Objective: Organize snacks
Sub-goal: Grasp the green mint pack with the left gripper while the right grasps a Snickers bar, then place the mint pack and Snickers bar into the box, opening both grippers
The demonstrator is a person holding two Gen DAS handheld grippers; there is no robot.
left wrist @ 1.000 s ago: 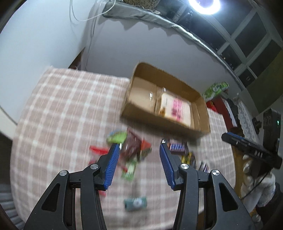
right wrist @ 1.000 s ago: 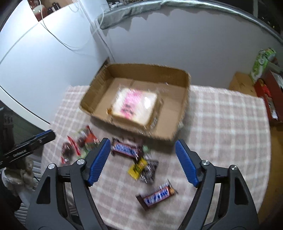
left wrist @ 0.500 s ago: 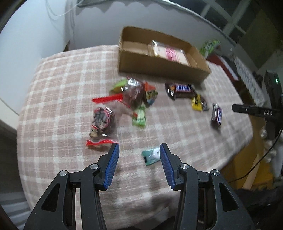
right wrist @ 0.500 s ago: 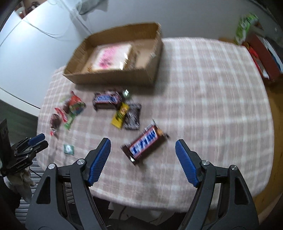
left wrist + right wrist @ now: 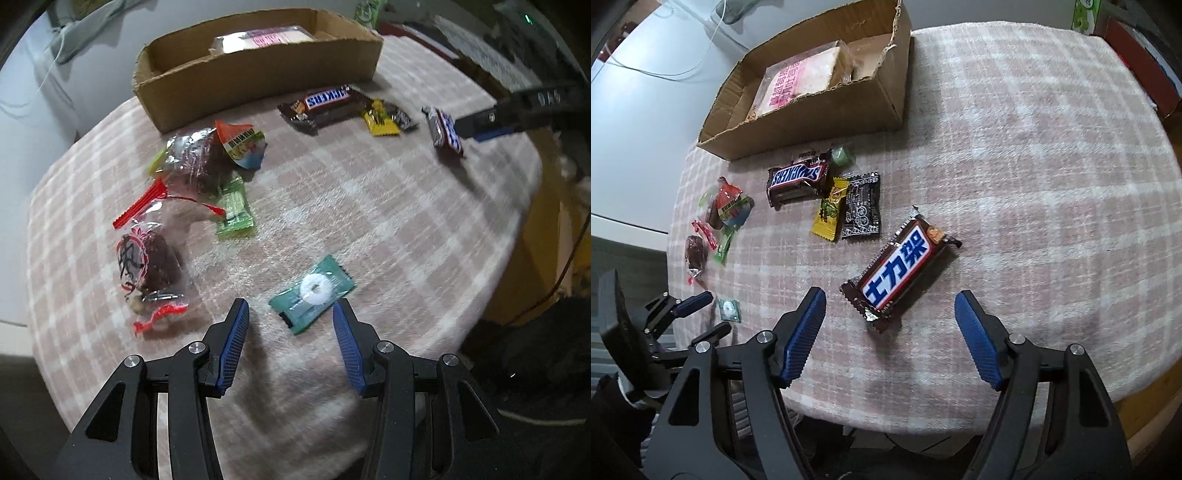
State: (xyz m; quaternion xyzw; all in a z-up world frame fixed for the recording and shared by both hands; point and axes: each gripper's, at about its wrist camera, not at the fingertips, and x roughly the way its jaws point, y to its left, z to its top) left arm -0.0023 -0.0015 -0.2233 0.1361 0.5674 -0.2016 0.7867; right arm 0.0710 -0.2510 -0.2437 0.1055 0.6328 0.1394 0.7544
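partly hidden pink packet [image 5: 258, 37] behind box wall [image 5: 258, 70] (label blurred)

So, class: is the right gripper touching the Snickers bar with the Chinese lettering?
Apart. In the right wrist view the right gripper is open, and bare tablecloth shows between each fingertip and the Snickers bar.

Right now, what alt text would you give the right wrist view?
The open right gripper hovers over a Snickers bar with Chinese lettering on a pink plaid tablecloth. Beyond lie smaller wrapped snacks and a cardboard box holding a pink-labelled packet.
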